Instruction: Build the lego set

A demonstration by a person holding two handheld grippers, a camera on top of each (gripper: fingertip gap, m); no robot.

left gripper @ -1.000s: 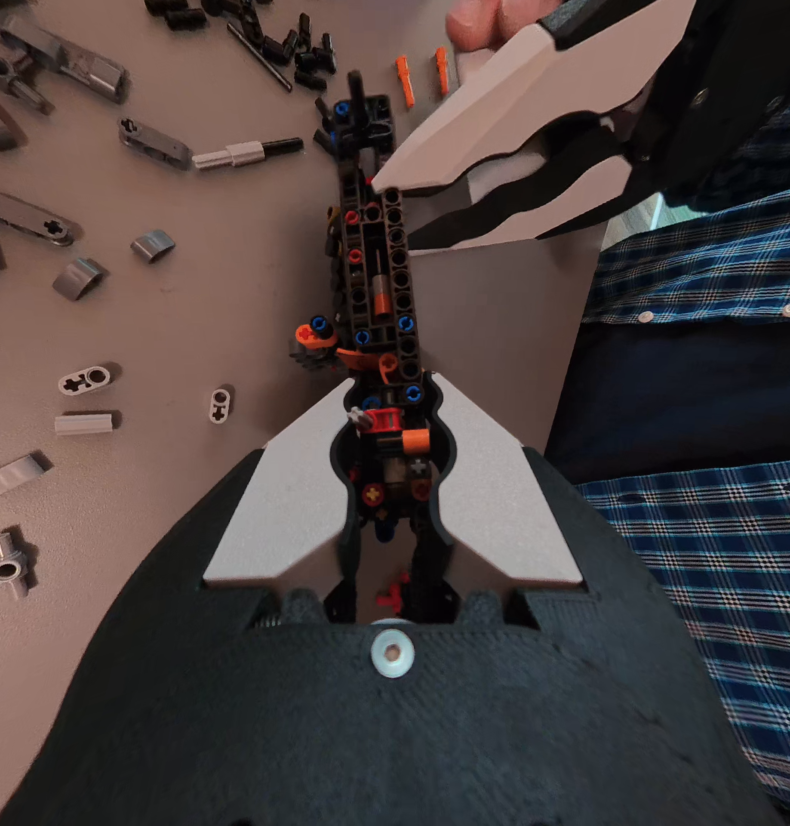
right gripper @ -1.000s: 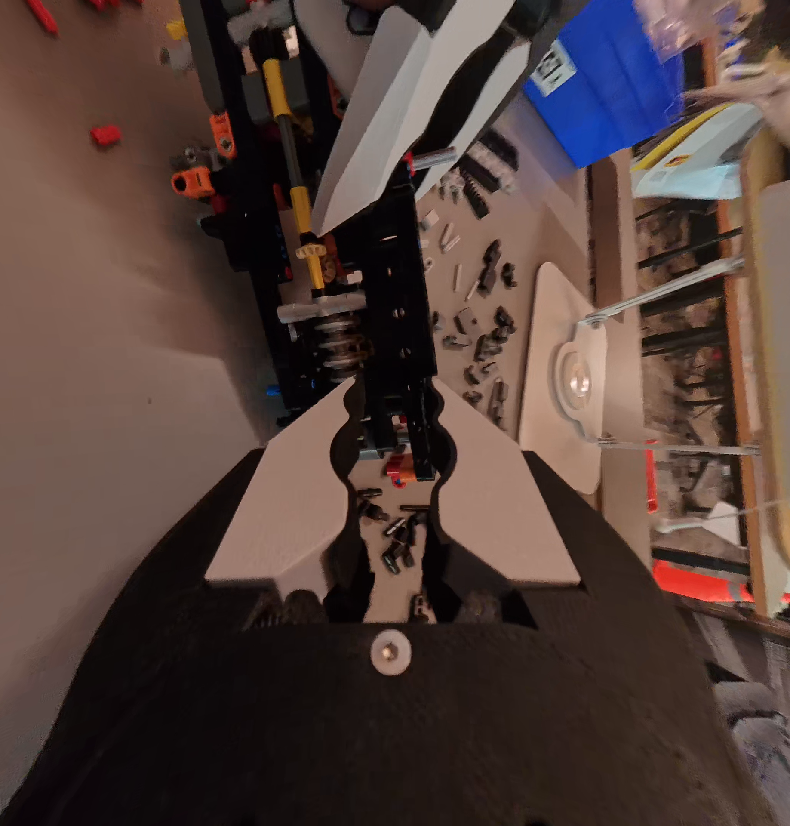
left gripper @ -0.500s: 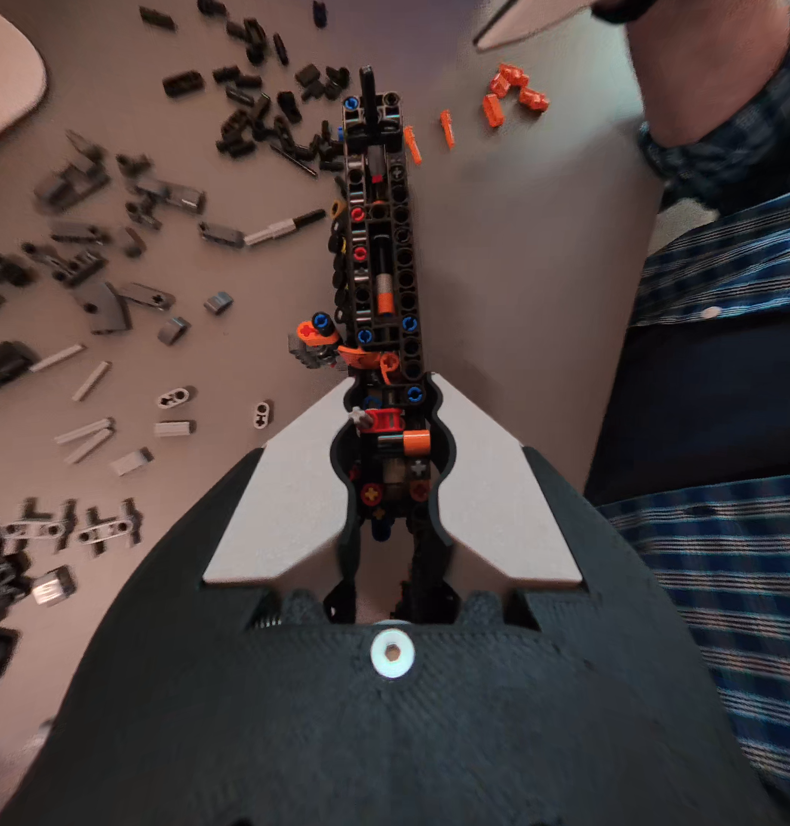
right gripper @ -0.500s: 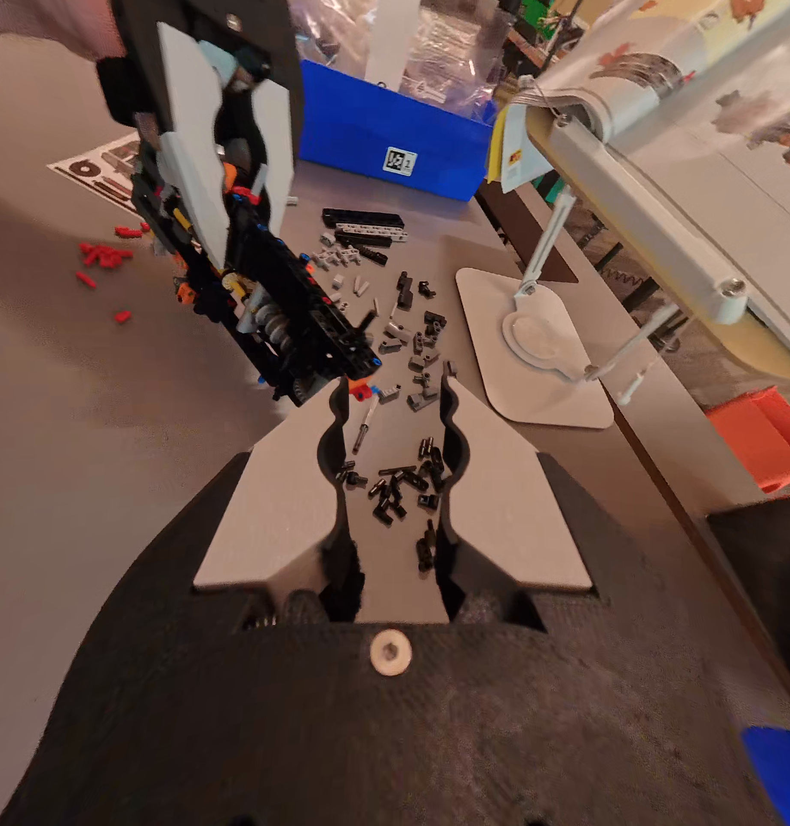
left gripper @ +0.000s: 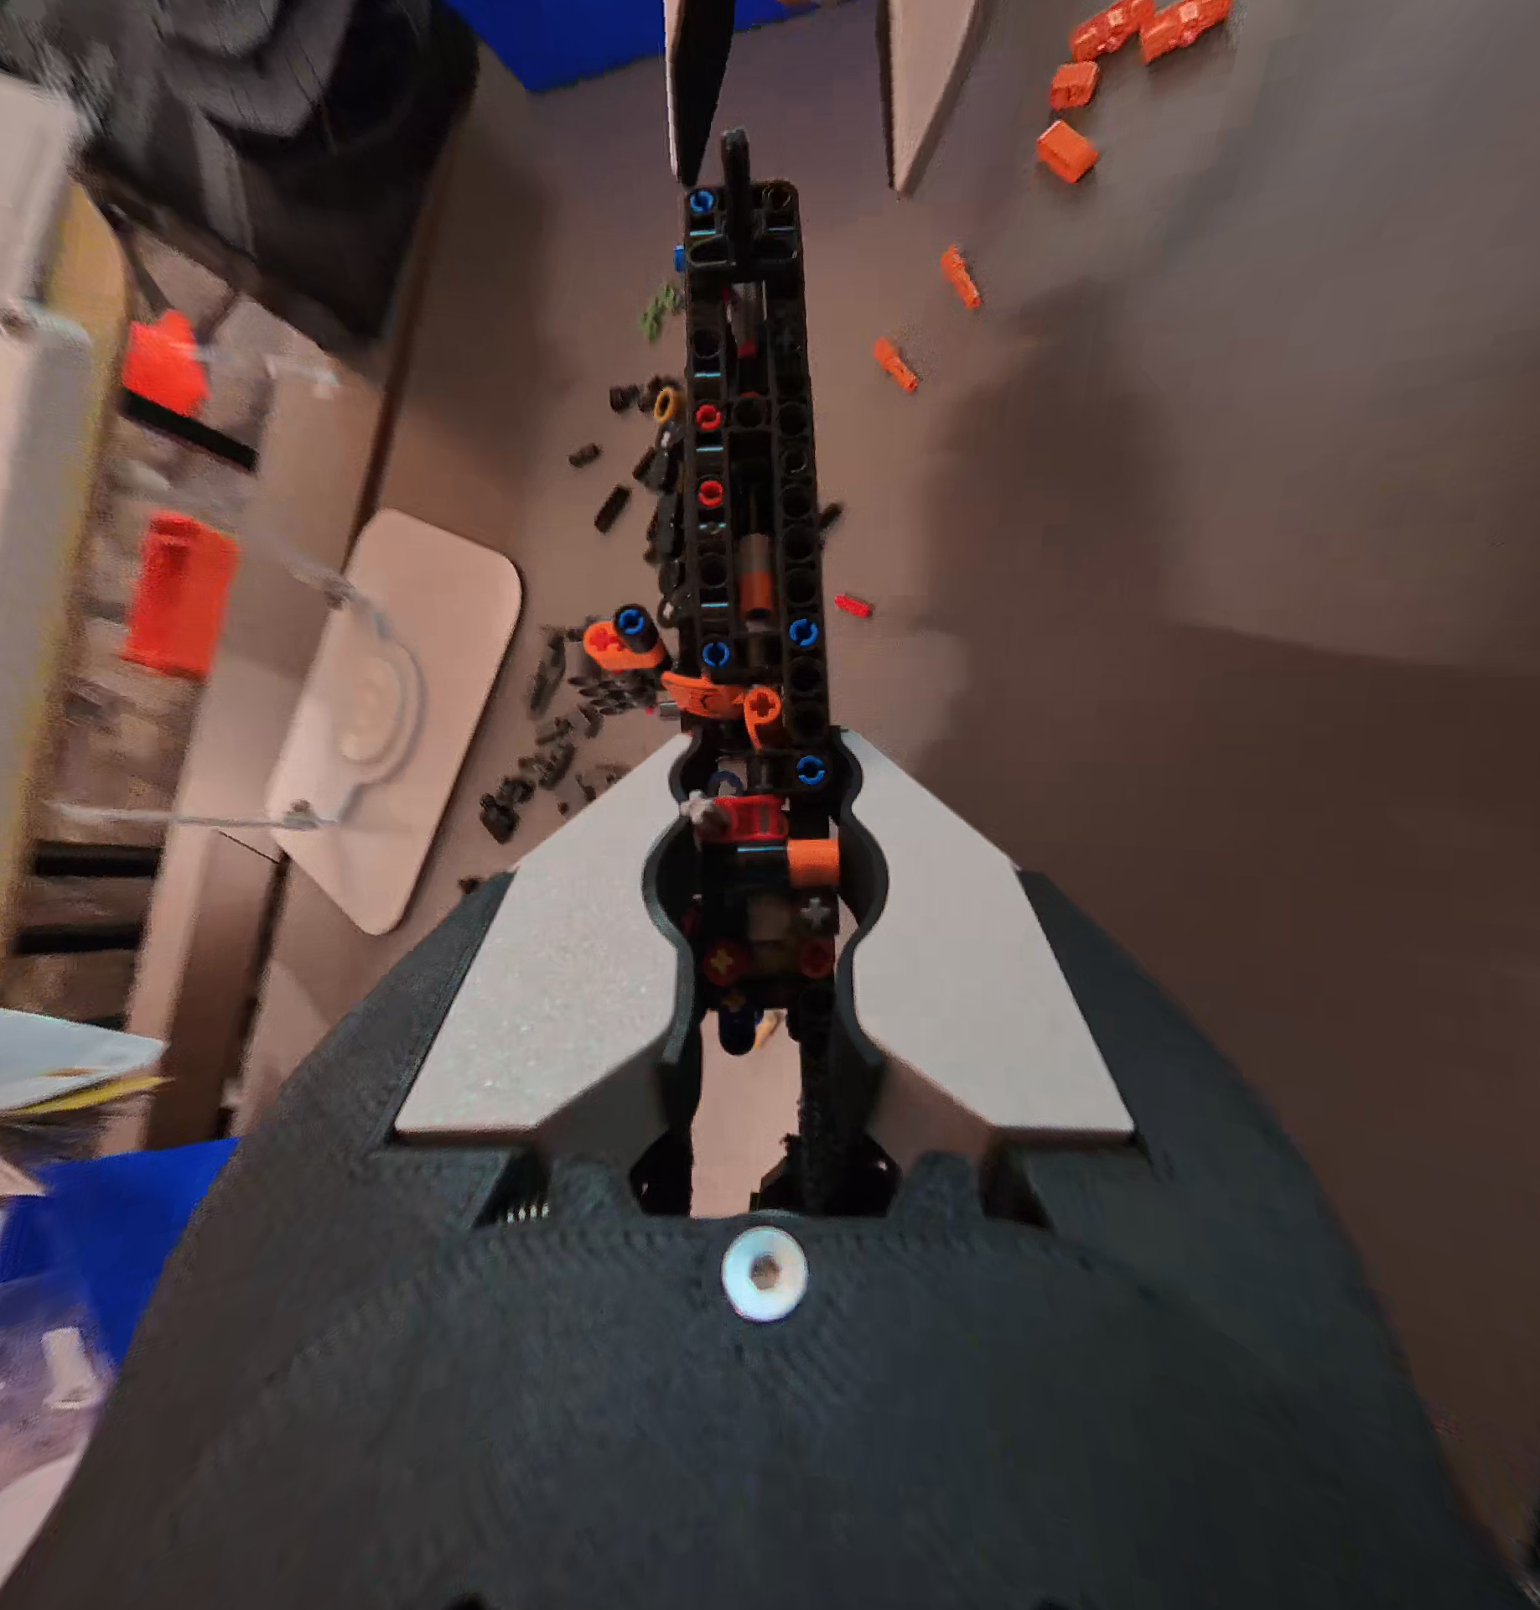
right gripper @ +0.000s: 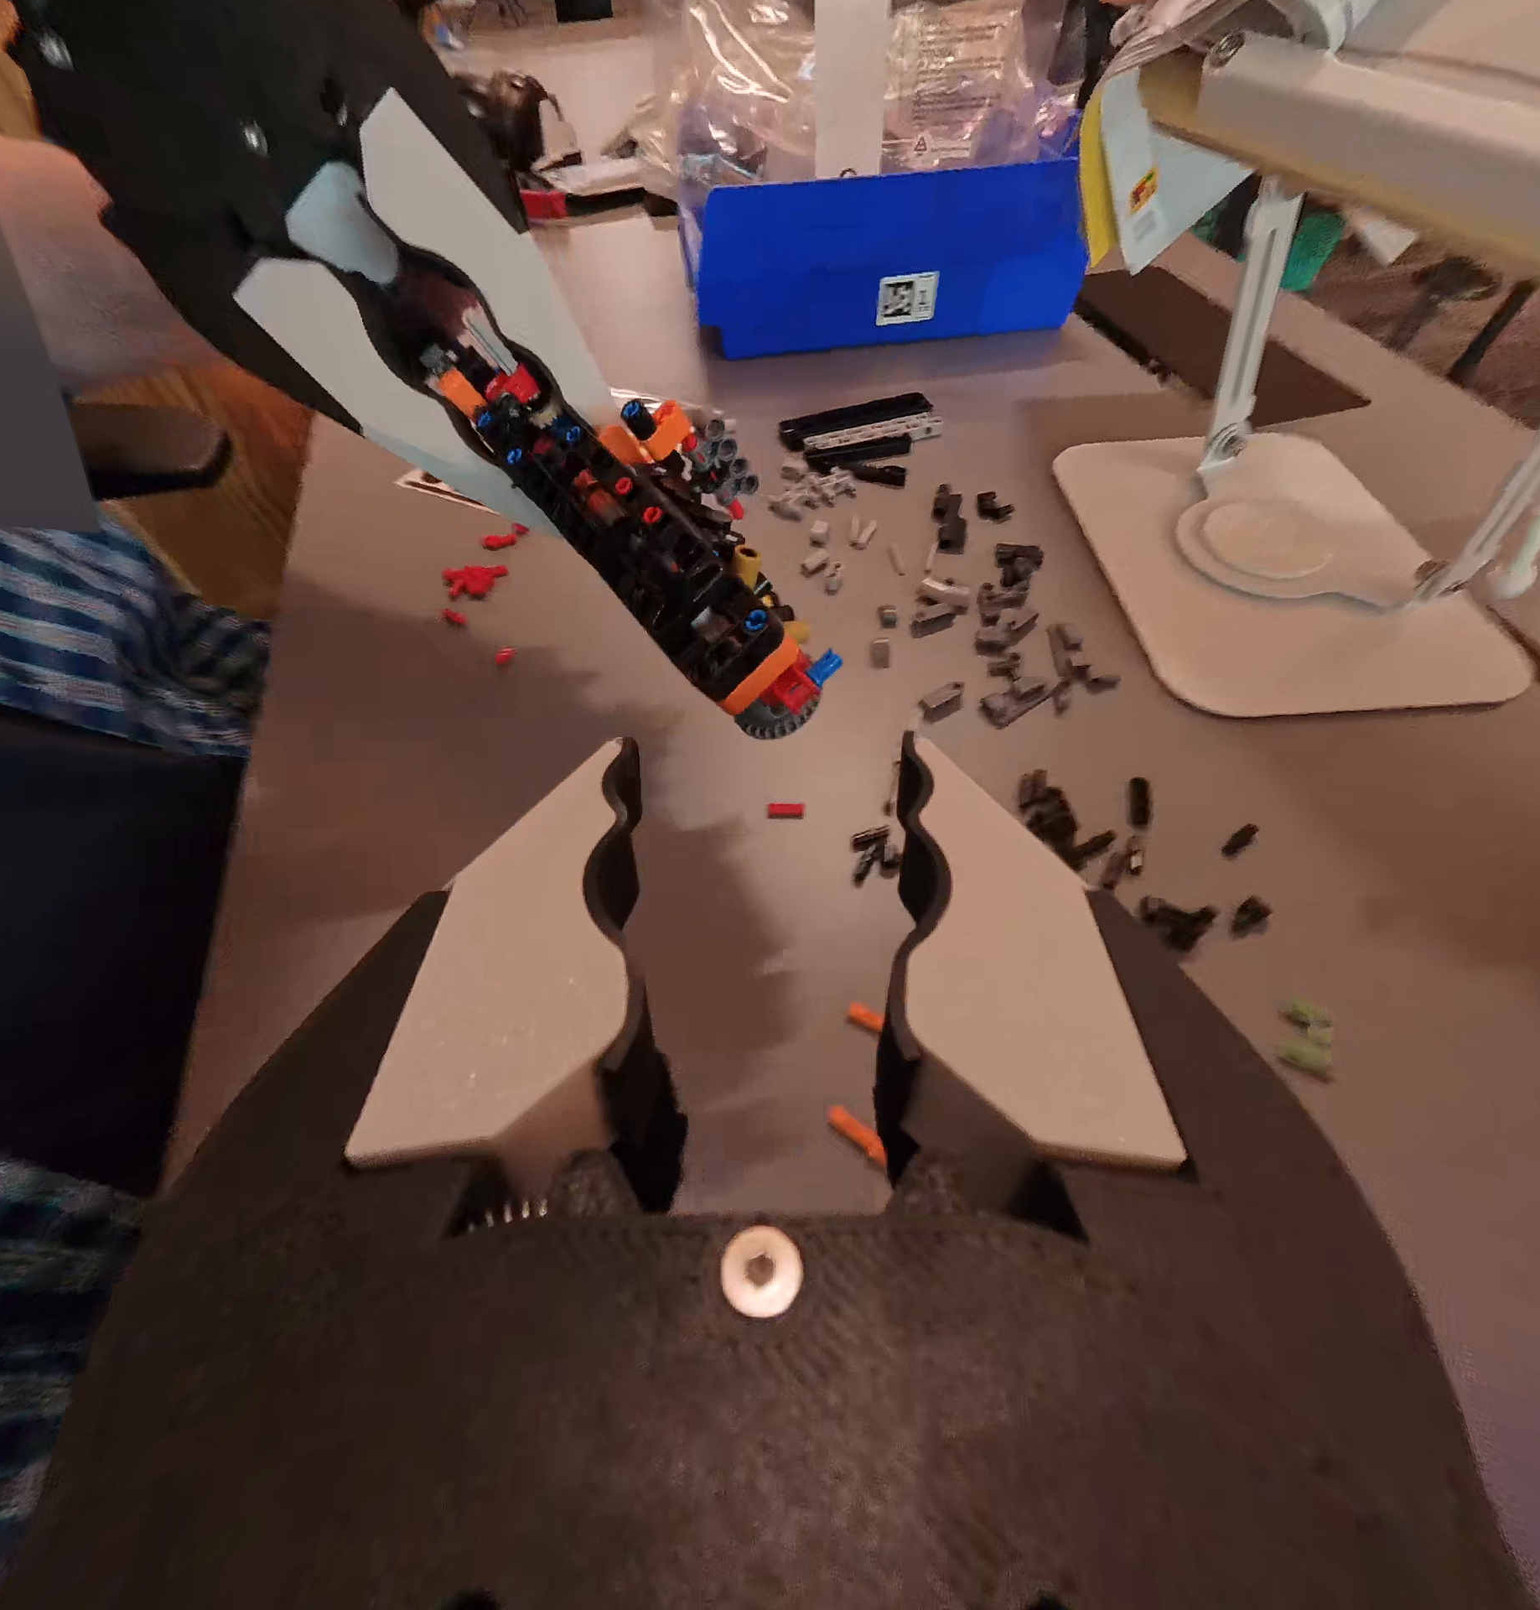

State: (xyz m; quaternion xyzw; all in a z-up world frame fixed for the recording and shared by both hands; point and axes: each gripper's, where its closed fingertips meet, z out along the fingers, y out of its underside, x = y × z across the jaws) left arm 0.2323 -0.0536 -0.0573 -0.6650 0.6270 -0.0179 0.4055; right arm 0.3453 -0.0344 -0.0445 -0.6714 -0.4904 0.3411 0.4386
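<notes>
My left gripper (left gripper: 762, 758) is shut on the near end of a long black lego frame (left gripper: 753, 453) with orange, red and blue pins, held in the air above the table. In the right wrist view the same frame (right gripper: 662, 558) hangs from the left gripper (right gripper: 479, 418) at upper left, slanting down to the right, its orange end just beyond my right gripper. My right gripper (right gripper: 770, 749) is open and empty, a little above the table; its fingertips (left gripper: 692, 104) show at the top of the left wrist view, past the frame's far end.
Loose black and grey lego parts (right gripper: 1001, 610) lie scattered on the table, small red pieces (right gripper: 474, 579) at left, orange pins (right gripper: 853, 1133) between my right fingers. A blue bin (right gripper: 888, 261) stands at the back, a white lamp base (right gripper: 1289, 575) at right. A person in a plaid shirt (right gripper: 78, 610) is at left. The grippers' ends are close to 12 cm from one another.
My right gripper let go of the frame, opened and drew back over the table. My left gripper kept its hold and swung the frame round, away from the person.
</notes>
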